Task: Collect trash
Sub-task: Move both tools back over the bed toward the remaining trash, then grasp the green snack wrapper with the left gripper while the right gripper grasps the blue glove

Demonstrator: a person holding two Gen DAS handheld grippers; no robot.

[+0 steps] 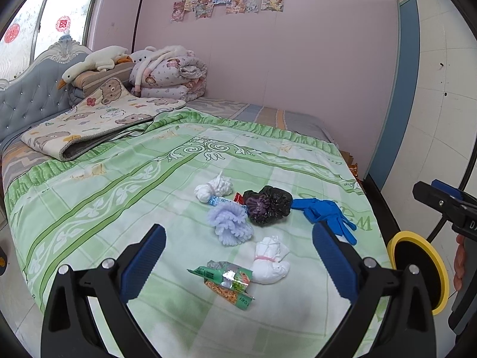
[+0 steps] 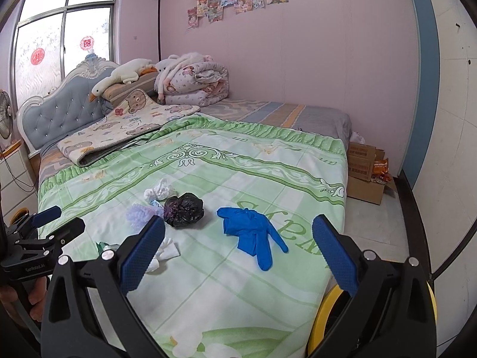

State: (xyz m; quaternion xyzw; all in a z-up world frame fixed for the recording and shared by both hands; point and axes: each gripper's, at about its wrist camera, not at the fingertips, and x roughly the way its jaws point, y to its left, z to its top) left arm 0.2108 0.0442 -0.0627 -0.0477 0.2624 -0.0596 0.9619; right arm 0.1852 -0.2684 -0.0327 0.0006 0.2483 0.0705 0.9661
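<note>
The trash is lying in a loose cluster on the green blanket (image 1: 119,179) covering the bed. A crumpled black bag (image 1: 268,204) is sitting in the middle, with a blue glove (image 2: 253,235) sprawling just beside it toward the foot edge. A white tied bundle (image 1: 213,189) is resting on the far side of the cluster, a pale lilac wad (image 1: 229,222) is touching the black bag, and a second white bundle (image 1: 271,261) is lying nearer, just beside a green snack wrapper (image 1: 226,279).

The left gripper (image 1: 238,265) is hovering above the wrapper with its blue pads spread wide, holding nothing. The right gripper (image 2: 238,256) is hanging over the glove, likewise spread and empty. A yellow bin (image 1: 417,271) is standing by the bed's edge. At the headboard end, a folded quilt (image 1: 170,74) and a plush goose (image 1: 95,62) are resting.
</note>
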